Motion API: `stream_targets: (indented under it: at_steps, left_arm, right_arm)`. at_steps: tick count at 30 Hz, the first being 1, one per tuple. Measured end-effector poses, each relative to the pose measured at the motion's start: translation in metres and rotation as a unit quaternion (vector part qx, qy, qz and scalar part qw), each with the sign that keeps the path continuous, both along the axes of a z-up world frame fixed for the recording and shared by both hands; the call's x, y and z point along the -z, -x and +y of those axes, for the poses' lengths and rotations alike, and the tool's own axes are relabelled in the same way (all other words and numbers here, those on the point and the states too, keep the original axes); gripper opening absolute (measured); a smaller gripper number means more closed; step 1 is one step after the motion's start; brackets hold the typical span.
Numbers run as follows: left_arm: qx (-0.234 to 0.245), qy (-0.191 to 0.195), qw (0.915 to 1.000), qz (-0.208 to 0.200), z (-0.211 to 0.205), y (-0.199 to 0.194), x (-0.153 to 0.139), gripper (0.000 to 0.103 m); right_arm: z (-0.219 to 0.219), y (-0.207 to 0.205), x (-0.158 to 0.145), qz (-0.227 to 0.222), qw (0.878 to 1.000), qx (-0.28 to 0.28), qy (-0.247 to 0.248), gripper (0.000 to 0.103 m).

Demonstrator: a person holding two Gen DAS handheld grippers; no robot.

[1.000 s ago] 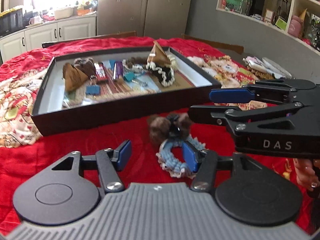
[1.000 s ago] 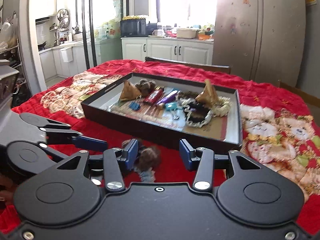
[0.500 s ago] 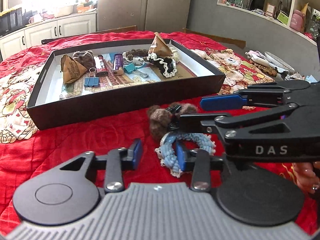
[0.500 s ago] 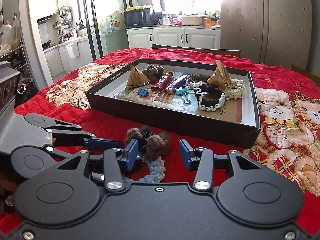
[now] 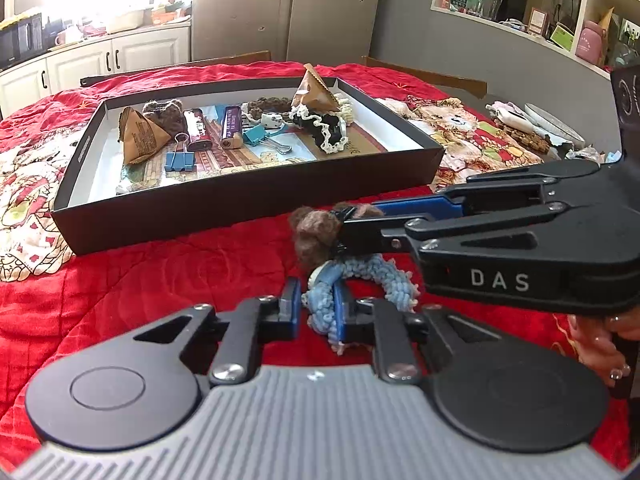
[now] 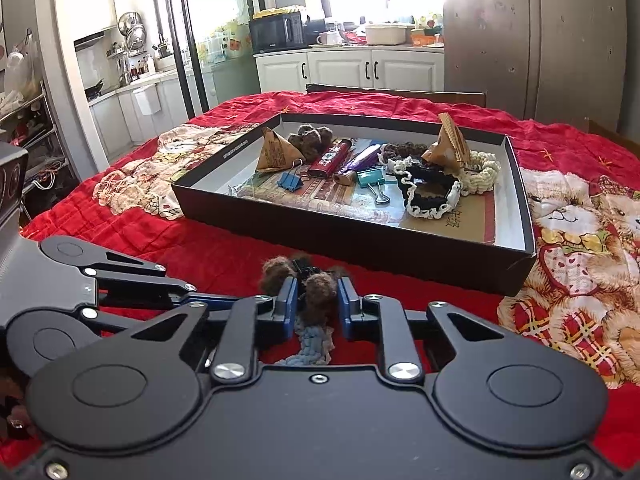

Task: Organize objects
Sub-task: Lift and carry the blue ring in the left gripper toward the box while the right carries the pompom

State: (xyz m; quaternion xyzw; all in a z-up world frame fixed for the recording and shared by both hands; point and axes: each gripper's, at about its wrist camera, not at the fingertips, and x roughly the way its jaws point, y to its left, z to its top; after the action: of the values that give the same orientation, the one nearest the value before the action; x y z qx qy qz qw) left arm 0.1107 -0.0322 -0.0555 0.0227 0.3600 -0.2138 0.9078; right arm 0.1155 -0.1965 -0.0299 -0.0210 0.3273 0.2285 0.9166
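A blue knitted scrunchie (image 5: 384, 276) and a brown pompom hair clip (image 5: 312, 236) lie touching on the red quilt, just in front of the black tray (image 5: 240, 208). My left gripper (image 5: 318, 304) is closing, and its blue pads press the near side of the scrunchie. My right gripper (image 5: 360, 218) comes in from the right and its jaws are closing on the clip. In the right wrist view, the right gripper (image 6: 318, 300) pinches one brown pompom, the clip's other pompom (image 6: 276, 272) sticks out to the left, and the scrunchie (image 6: 312, 340) shows below.
The tray (image 6: 360, 240) holds triangular paper packets, two lighters, binder clips and several scrunchies. A red quilt (image 5: 140, 280) with bear patches covers the table. A plate and clutter (image 5: 552, 120) sit far right. A hand (image 5: 600, 344) holds the right gripper's handle.
Both grippers went from open to shut. The left one closed on the blue scrunchie, the right one slid in and closed on the brown clip.
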Motion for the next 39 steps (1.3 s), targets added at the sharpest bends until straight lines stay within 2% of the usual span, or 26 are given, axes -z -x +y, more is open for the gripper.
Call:
stream_targets:
  at_steps: [10,39]
  left_arm:
    - [-0.002,0.003,1.0,0.002,0.001,0.001,-0.001,0.016]
    - [-0.019,0.019,0.9996,-0.009,0.017,0.006,-0.015,0.015]
  right_arm:
    - [-0.003,0.005,-0.005,-0.018,1.0,0.008,-0.001,0.017]
    - [-0.018,0.019,-0.013,-0.03,0.999,0.024,-0.018,0.016]
